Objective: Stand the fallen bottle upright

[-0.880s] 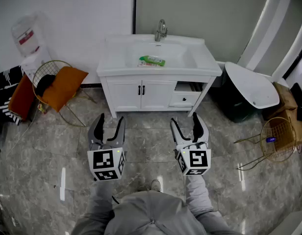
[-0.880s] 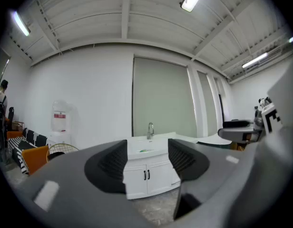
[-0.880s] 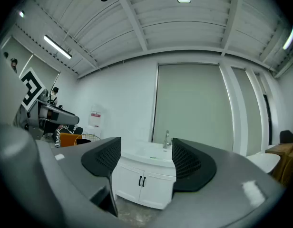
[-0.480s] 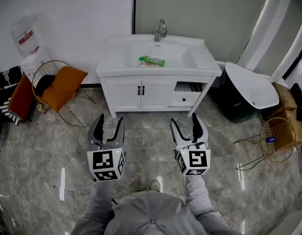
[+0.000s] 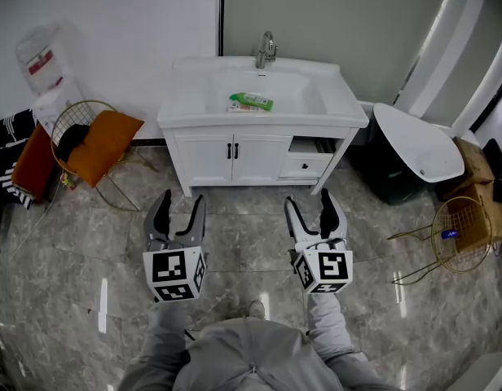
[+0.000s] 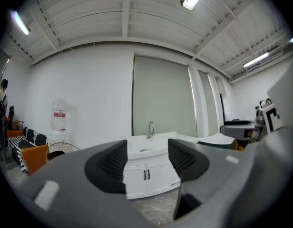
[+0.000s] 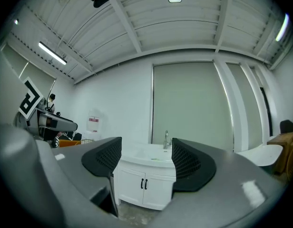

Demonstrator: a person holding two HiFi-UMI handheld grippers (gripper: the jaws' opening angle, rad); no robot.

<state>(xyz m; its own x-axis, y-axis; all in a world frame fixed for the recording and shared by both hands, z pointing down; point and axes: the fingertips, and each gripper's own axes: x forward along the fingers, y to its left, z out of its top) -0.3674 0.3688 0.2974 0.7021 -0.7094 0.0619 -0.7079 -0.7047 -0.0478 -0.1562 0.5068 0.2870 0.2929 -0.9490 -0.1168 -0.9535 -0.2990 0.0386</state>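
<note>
Two grippers are hanging over the floor (image 5: 243, 243), side by side. The left gripper (image 5: 180, 202) is holding its fingers (image 5: 159, 216) apart with nothing between them, and the right gripper (image 5: 308, 199) is doing the same. The green bottle (image 5: 252, 102) is lying on its side in the white sink (image 5: 310, 96), far ahead of both sets of fingers.

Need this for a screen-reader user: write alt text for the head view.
A green bottle lies on its side in a white vanity sink. Over the marble floor, the left tongs and right tongs are held open and empty.
</note>
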